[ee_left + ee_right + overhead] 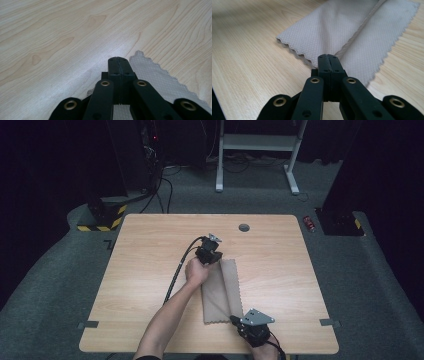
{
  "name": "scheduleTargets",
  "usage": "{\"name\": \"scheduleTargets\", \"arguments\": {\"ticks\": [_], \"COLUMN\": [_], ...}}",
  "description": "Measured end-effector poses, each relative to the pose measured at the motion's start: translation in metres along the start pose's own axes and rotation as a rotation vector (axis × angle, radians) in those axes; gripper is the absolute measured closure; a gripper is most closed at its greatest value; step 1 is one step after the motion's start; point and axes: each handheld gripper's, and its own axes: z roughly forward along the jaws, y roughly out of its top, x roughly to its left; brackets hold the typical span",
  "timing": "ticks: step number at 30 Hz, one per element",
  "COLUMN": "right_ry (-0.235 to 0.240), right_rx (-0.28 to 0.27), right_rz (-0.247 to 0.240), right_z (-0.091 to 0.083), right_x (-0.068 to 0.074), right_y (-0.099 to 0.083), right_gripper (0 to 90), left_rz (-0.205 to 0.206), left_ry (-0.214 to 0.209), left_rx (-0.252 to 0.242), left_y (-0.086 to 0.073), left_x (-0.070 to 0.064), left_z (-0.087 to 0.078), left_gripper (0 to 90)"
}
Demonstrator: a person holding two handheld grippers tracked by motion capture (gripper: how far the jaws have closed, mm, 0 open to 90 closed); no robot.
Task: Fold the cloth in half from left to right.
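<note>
High view: folded beige scallop-edged cloth lies on the light wooden table. Left gripper at the cloth's far edge, right gripper at its near edge, each with jaws pressed together; whether they pinch fabric cannot be told.

Cloth on table, mid-front.

Table: pale wood-grain top, smooth, faint sheen. Cloth: beige woven fabric, fine grid texture, matt, scalloped pinked edges, folded in layers. Left gripper, right gripper: black matt plastic-looking jaws, brass-coloured glossy rivets. Grey metal-looking plate on right gripper. Floor: grey carpet, rough.
</note>
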Motion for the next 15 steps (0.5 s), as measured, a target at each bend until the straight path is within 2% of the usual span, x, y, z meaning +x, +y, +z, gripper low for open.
{"name": "scheduleTargets", "arguments": {"ticks": [8, 11, 15], "right_ry": [-0.023, -0.029, -0.038], "right_rx": [0.004, 0.006, 0.015], "right_rz": [0.028, 0.035, 0.032], "right_z": [-0.008, -0.010, -0.012], "right_x": [-0.008, -0.010, -0.011], "right_y": [-0.006, -0.008, -0.008], "right_gripper": [90.0, 90.0, 90.0], "left_rz": [0.021, 0.040, 0.040], "left_ry": [-0.008, 0.001, 0.001], "left_rx": [0.005, 0.016, 0.022], "left_y": [0.008, 0.010, 0.012], "left_x": [-0.011, -0.014, -0.018], "left_z": [0.010, 0.013, 0.015], "left_gripper": [90.0, 90.0, 90.0]}}
